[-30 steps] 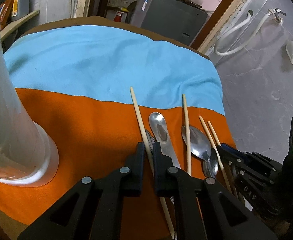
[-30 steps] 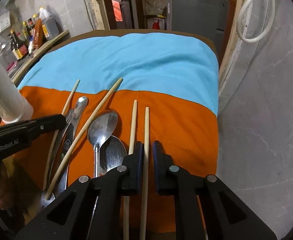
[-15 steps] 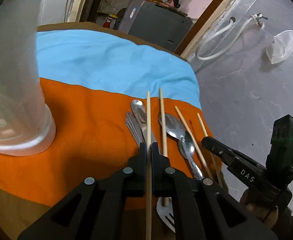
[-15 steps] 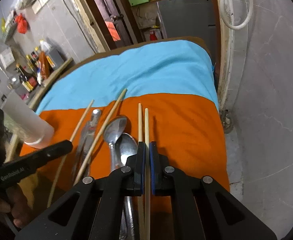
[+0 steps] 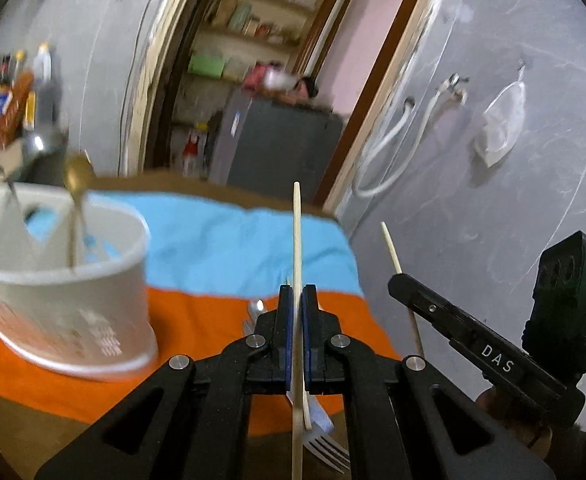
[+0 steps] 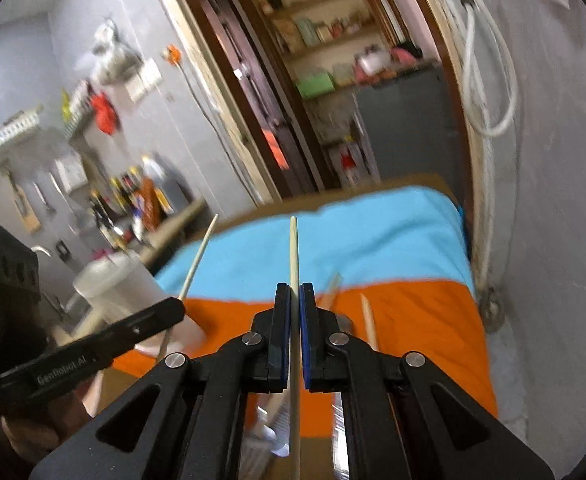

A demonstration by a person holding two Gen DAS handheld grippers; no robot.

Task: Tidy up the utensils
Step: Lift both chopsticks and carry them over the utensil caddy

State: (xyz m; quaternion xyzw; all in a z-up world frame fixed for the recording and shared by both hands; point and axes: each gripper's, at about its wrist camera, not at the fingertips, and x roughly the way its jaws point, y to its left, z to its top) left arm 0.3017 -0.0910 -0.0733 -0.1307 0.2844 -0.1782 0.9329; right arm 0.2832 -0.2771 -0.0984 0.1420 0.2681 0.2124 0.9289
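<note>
1. An orange-and-blue cloth (image 5: 221, 248) covers the table.
2. The white holder (image 5: 65, 292), far left, contains a gold spoon (image 5: 76, 184).
3. The left gripper (image 5: 297, 300) pinches one chopstick (image 5: 297, 232).
4. The right gripper (image 6: 293, 300) pinches another chopstick (image 6: 293, 248).

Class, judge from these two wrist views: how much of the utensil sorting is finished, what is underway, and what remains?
Done: a gold spoon stands in the white holder. In hand: the left gripper and right gripper each clamp one chopstick, lifted off the cloth. Left: a fork and another chopstick lie on the orange cloth.
</note>
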